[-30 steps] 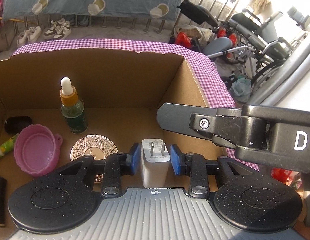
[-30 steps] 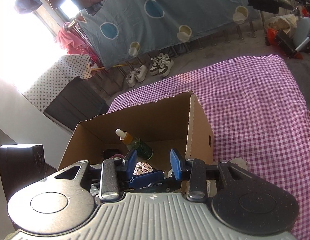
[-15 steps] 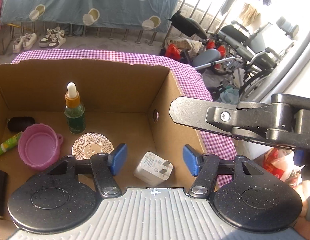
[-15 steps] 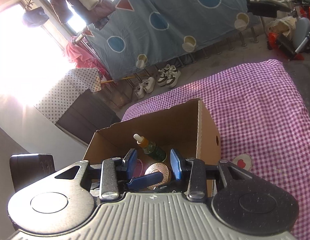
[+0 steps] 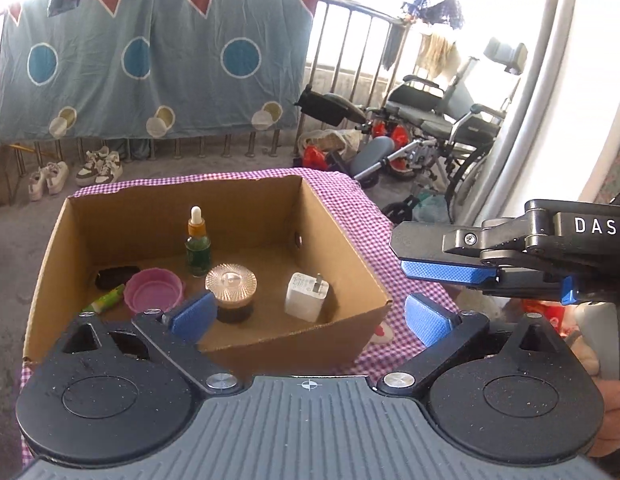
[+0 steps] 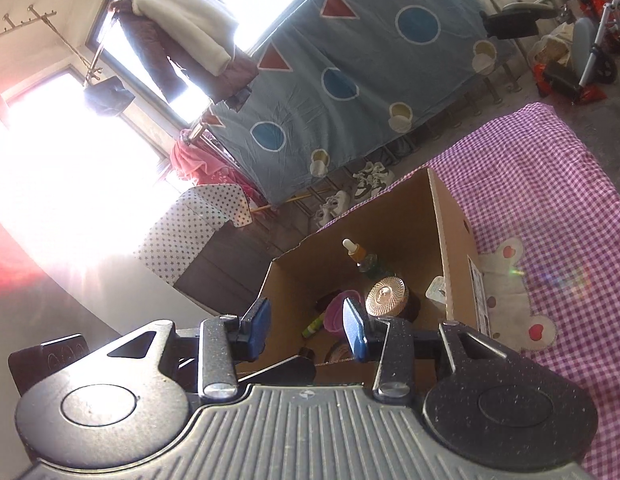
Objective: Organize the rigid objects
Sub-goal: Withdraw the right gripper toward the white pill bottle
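Rigid objects for sorting sit inside the cardboard box [image 5: 214, 344], which rests on the purple checked cloth [image 5: 349, 208]; the white charger plug [image 5: 308, 297] stands on the box floor near the right wall, apart from its neighbours, touched by neither tool. Beside it stands the jar with the ribbed rose-gold lid [image 5: 230, 282]; behind that the green dropper bottle [image 5: 197, 245] stands upright; to the left lie the pink bowl [image 5: 153, 290], a small green tube [image 5: 106, 301] and a dark item by the back corner that I cannot identify.

The left gripper [image 5: 310, 316] hangs above the near edge of the box; its jaws are opening and already stand very wide, with nothing between the blue pads. The right gripper [image 6: 306, 326] is off to the side, seen in the left view as a dark arm beyond the box's right wall; its jaws are narrow and opening slightly, and nothing is clamped between them.

My reading: the placing step for the plug looks finished and the hands are free, so this is the gap between 1 item and the next. No loose item on the cloth shows in either view besides a flat pale patch with red hearts [image 6: 513, 276] beside the box, which may be part of the cloth. The next move calls for finding any remaining object outside the box, bringing open jaws over it squarely, and keeping clear of the box wall and the upright bottle, which would tip easily if nudged.
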`<state>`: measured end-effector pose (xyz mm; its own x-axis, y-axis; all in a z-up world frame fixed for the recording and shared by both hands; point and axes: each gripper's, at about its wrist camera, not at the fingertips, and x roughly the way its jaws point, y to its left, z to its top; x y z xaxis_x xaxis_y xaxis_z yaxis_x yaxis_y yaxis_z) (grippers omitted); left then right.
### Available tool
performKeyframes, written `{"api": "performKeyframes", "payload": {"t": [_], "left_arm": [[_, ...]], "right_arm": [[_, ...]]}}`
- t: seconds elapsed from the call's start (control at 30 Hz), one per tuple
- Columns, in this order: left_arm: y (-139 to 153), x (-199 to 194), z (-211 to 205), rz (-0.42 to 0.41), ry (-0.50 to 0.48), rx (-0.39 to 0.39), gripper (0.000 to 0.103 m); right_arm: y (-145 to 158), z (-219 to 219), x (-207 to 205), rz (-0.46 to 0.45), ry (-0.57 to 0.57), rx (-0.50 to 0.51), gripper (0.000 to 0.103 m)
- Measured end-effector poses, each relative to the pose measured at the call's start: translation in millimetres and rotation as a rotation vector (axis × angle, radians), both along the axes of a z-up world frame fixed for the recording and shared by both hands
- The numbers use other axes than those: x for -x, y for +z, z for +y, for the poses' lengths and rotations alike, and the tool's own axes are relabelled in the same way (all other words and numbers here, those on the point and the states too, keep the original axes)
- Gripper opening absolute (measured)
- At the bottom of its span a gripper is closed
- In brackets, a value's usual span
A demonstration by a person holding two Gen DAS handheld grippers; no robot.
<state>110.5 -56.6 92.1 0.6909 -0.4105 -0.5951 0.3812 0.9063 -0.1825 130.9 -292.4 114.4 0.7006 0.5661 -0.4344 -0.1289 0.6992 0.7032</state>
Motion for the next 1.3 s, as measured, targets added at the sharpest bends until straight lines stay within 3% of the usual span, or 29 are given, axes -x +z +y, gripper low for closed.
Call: {"api": "performKeyframes", "payload": {"t": [0.37,0.63,1.3], "left_arm": [[-21,43,46,-0.016,0.104,-0.071,0.102],[-38,52,81,0.031,0.200,-0.050,0.102],[-54,55,108,0.049,0.241,-0.060,0.102]], "right_arm": [[-38,42,37,0.109,0.028,0.020,0.043],[-45,65,40,0.138,0.062,0.062,0.043],[-48,98,28,0.167,0.100,0.159,0.043]]}}
